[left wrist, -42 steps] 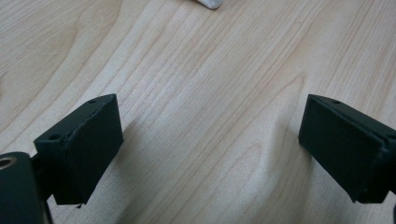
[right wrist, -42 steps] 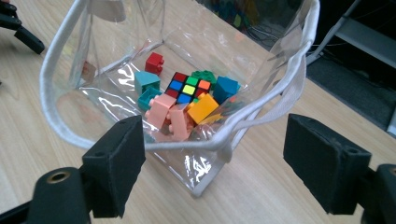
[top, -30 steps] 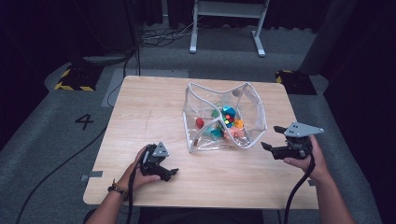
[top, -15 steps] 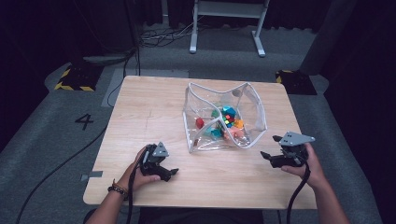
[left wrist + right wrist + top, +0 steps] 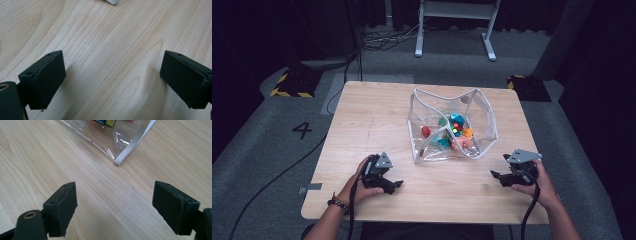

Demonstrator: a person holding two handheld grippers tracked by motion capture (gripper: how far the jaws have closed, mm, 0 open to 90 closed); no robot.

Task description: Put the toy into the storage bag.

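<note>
Left gripper (image 5: pixel 395 186) rested on the wooden table (image 5: pixel 362 115), jaws spread wide, bare wood between them. Right gripper (image 5: pixel 496 176) sat low over the table too, jaws spread, nothing between them. Clear plastic bag (image 5: pixel 484 117) of small coloured toys (image 5: pixel 455 131) lay just ahead of the right gripper, its white-edged corner (image 5: pixel 123 156) near the jaws but apart from them. The bag sat farther from the left gripper, ahead of it and off to its right.
</note>
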